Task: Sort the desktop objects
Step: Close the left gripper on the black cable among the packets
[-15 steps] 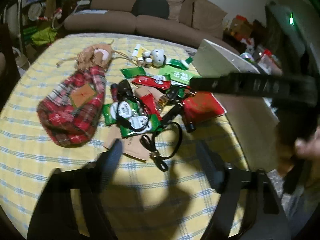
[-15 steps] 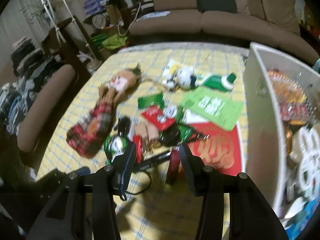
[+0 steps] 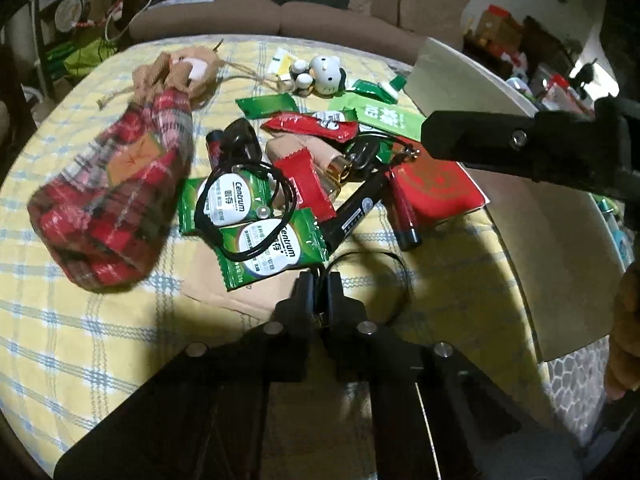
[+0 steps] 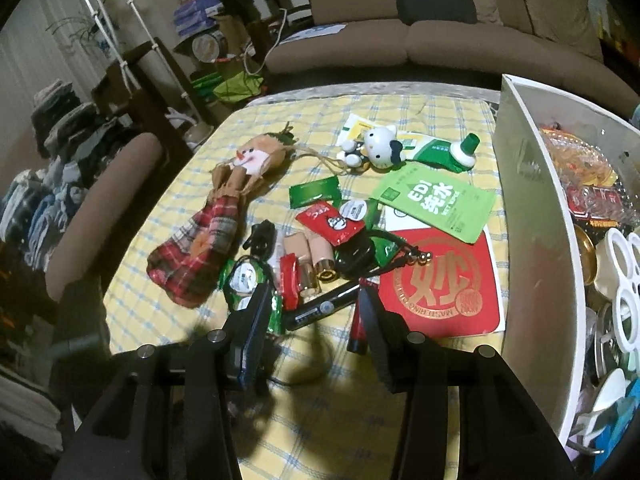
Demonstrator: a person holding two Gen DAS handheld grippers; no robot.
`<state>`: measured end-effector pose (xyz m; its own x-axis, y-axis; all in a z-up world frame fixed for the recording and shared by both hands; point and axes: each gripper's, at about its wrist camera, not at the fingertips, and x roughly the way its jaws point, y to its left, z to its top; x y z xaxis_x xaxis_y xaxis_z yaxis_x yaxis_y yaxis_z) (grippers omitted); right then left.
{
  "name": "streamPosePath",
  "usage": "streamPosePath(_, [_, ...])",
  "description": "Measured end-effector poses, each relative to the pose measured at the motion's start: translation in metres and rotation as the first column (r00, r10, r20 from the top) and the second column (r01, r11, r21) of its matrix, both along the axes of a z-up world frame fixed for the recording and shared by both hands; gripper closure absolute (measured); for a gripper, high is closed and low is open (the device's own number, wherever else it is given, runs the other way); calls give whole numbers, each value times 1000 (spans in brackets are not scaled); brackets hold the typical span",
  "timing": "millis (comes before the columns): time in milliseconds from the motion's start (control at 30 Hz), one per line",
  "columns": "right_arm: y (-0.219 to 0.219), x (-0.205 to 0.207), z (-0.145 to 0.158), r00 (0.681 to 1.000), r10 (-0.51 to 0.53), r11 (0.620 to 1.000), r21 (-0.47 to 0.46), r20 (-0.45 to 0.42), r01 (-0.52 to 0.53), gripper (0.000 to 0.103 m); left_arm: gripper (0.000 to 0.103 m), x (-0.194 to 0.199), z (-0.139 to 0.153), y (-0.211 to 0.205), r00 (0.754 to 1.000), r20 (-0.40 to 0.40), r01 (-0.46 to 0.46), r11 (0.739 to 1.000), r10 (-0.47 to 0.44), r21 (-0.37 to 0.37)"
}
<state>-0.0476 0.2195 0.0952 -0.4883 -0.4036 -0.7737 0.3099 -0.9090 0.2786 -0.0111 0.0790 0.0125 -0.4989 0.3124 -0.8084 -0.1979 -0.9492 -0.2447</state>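
The left gripper has its jaws pressed together on a loop of thin black cord that lies on the checked cloth near the table's front edge, just in front of the heap. Half a second ago those jaws stood wide apart above the cord; now they have come down and pinched it. The right gripper hangs over the front of the heap with its jaws spread, much as before, nothing between them but the black pen and a red tube lying below.

The sorting looks barely half done, I'd say. The white bin at the table's right edge already holds plenty, but the middle of the cloth is crowded with the plaid doll, green vitamin packets, red sachets, a red envelope, a green wipes pack and a cat figure toward the back edge.
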Motion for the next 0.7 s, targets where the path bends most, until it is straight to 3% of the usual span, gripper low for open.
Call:
streamPosePath(167, [-1, -3, -5, 1000, -3, 1000, 1, 9, 3, 55, 97, 9, 11, -17, 1000, -7, -6, 999, 7, 45])
streamPosePath(467, [-23, -24, -11, 997, 50, 995, -85, 58, -45, 55, 97, 19, 65, -81, 991, -72, -104, 986, 114, 127])
streamPosePath(700, [-67, -44, -36, 987, 150, 988, 26, 62, -152, 63, 97, 22, 89, -120, 974, -114, -179, 973, 196, 146])
